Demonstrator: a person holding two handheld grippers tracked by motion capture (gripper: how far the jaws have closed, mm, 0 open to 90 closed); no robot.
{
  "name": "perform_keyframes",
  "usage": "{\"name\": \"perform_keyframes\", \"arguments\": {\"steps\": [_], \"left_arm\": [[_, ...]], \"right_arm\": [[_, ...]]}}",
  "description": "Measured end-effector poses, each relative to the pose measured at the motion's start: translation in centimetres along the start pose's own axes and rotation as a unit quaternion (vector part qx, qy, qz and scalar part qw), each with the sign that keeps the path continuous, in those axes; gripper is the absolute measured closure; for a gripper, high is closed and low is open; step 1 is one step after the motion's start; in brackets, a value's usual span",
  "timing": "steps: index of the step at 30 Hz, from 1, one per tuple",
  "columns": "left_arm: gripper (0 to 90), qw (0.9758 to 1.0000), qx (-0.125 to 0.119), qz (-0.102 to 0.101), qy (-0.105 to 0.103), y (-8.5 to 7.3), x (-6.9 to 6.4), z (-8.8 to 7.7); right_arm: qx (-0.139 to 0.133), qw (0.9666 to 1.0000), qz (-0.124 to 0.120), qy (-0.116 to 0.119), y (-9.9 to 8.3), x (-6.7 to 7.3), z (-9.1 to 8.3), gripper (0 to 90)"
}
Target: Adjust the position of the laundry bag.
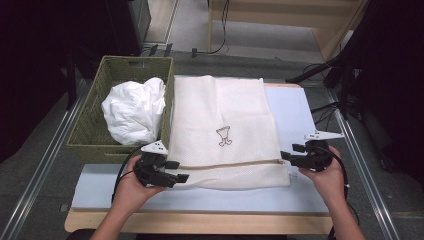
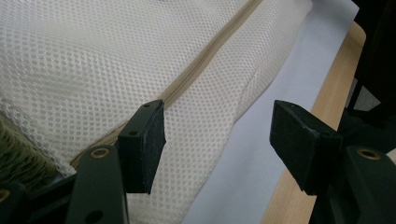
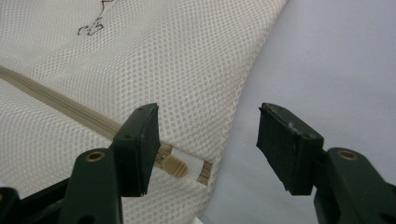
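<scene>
The mesh bag [image 1: 225,130] lies flat on the surface [image 1: 300,107], its zipper [image 1: 227,164] running crosswise between both hands. The right gripper [image 3: 208,144], fingers apart, sits at the zipper pull [image 3: 180,165] (the nearer hand for opening); the left gripper [image 2: 217,140], fingers also apart, flanks the opposite end.
</scene>
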State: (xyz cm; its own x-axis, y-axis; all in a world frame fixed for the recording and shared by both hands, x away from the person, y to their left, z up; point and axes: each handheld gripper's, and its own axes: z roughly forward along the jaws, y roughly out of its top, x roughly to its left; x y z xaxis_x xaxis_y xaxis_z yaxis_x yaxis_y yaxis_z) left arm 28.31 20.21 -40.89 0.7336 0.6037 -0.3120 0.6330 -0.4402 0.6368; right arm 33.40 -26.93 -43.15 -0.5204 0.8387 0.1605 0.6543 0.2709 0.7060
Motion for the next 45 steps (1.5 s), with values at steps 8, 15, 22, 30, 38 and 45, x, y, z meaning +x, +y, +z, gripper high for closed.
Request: {"name": "perform_keyframes", "arguments": {"steps": [8, 15, 22, 30, 38, 45], "left_arm": [[36.7, 0.9998, -0.003, -0.01, -0.016, 0.1, -0.2, 0.2], [36.5, 0.9998, 0.012, 0.006, -0.014, 0.2, -0.7, 0.7], [37.6, 0.9995, 0.016, 0.013, -0.022, 0.7, -0.7, 1.2], [36.8, 0.9991, 0.024, 0.023, -0.027, 1.4, -0.6, 1.9], [36.5, 0.9988, 0.032, 0.029, -0.026, 1.5, -0.8, 2.1], [37.0, 0.999, 0.031, 0.023, -0.022, 1.2, -0.6, 1.9]], "right_arm": [[0.003, 0.9999, 0.009, 0.009, 0.1, -0.3, 0.4, 40.4], [0.003, 0.9998, 0.014, 0.016, 0.0, -0.2, 0.4, 42.2], [0.007, 0.9997, 0.023, 0.008, -0.5, -0.1, -0.1, 42.4], [0.005, 0.9996, 0.026, 0.012, -1.0, 0.1, -0.6, 41.9], [0.009, 0.9995, 0.029, 0.009, -1.2, -0.1, -0.8, 41.8], [0.007, 0.9997, 0.022, 0.007, -1.1, 0.4, -0.8, 41.9]]}}
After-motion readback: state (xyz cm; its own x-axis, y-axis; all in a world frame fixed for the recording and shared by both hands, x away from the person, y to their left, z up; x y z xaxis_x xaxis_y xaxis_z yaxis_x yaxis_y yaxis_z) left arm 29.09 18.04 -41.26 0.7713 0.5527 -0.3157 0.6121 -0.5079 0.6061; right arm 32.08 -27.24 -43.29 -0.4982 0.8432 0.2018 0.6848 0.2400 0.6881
